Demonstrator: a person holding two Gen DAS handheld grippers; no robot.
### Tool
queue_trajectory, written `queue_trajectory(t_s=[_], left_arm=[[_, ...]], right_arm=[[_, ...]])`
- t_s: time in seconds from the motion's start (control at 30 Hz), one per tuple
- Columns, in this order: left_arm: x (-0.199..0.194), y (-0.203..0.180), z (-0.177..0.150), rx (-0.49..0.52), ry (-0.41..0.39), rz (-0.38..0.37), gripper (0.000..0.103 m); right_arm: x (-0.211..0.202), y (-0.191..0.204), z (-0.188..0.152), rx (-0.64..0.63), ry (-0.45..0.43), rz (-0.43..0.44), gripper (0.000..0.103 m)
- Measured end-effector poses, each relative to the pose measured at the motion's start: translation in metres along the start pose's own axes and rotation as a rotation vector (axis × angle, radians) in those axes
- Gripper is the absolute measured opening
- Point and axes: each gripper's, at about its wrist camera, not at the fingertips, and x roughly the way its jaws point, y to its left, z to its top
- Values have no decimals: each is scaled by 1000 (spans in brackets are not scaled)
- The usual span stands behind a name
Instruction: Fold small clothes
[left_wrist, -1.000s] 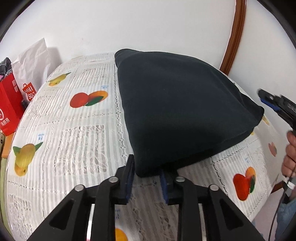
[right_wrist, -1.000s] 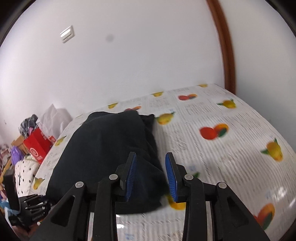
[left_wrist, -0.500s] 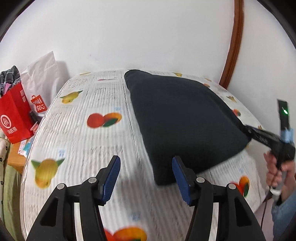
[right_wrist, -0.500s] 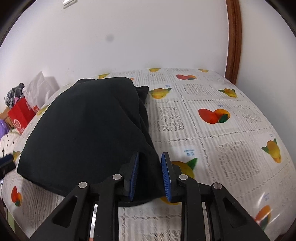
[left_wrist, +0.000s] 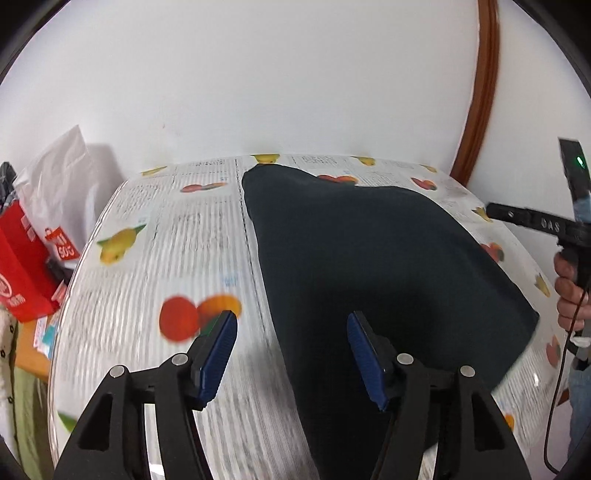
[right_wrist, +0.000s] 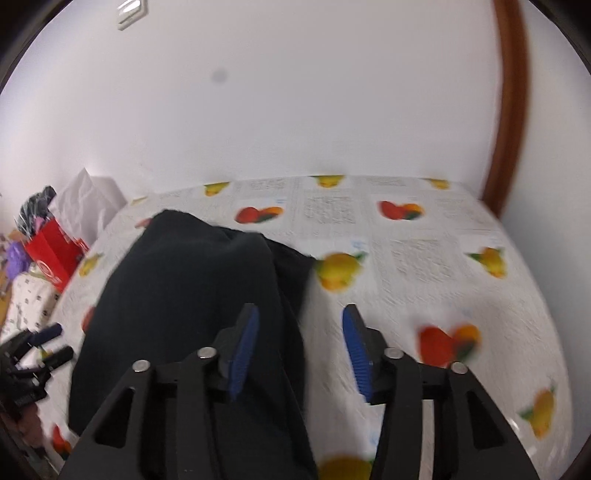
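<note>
The white fruit-printed tablecloth (left_wrist: 155, 258) carries your dark, flat-folded fabric garment (left_wrist: 369, 266), lying across its middle. Your left gripper (left_wrist: 291, 343) hangs above the garment's near left edge, jaws opening, pads clear of cloth. Your right gripper (right_wrist: 299, 347) hangs over its right edge, jaws likewise opening, gripping nothing.

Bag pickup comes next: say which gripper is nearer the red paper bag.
Left. The left gripper hangs over the cloth's bag-side edge; the right gripper is at the opposite edge from the red paper bag.
</note>
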Motion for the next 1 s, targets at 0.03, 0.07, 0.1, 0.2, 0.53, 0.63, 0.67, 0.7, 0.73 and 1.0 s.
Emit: queue_trajectory(t_s=[0.03,0.07,0.1,0.2,0.53,0.63,0.67,0.7,0.73,1.0], left_arm=[[9,1,6,3,18,2,59],[15,2,10,3,29,5,59],[22,3,13,-1,35,7,60],[37,7,19,-12,48,-10,62],[65,7,21,1,100,-34,69],[66,8,21,-3,104,-38,70],[66,8,20,-3,104,-36,70],[65,8,20,-1,103,-35,70],[65,8,20,0,102,-35,70],[53,4,17,20,98,7,69]], right_arm=[[13,2,10,10,24,23,49],[24,4,17,19,46,37,49],[33,6,23,23,64,47,49],[66,13,34,18,113,43,49],[119,13,45,23,193,145,3],[94,22,47,-82,18,80,2],[88,19,48,-67,-20,81,2],[86,14,49,-40,-37,84,2],[90,9,49,-18,-27,72,2],[84,12,42,-33,39,-59,9]])
